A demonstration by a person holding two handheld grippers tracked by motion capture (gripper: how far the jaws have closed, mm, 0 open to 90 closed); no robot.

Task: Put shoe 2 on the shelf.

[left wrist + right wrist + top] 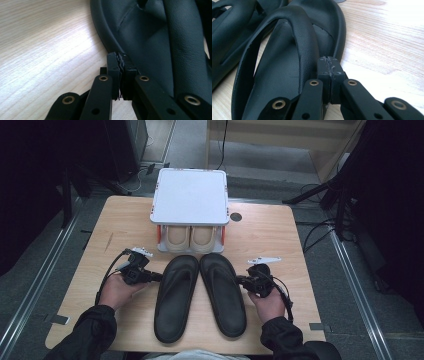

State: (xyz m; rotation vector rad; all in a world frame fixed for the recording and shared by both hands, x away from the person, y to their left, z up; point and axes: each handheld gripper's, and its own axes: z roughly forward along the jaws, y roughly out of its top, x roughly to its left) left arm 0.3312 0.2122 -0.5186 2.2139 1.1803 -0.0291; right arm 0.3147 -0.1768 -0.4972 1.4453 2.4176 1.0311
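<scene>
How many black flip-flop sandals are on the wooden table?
2: the left black flip-flop sandal lies beside the left gripper; the right black flip-flop sandal beside the right gripper.

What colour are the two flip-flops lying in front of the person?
Both flip-flops are plain black, straps and soles alike, with no pattern. The high view shows them best.

Light wooden table (280, 235), rounded corners, small dark round hole near far edge. On it: white-topped shoe rack (190, 202) at far centre; left black sandal (176, 295) and right black sandal (223, 292) side by side, just before rack.
</scene>
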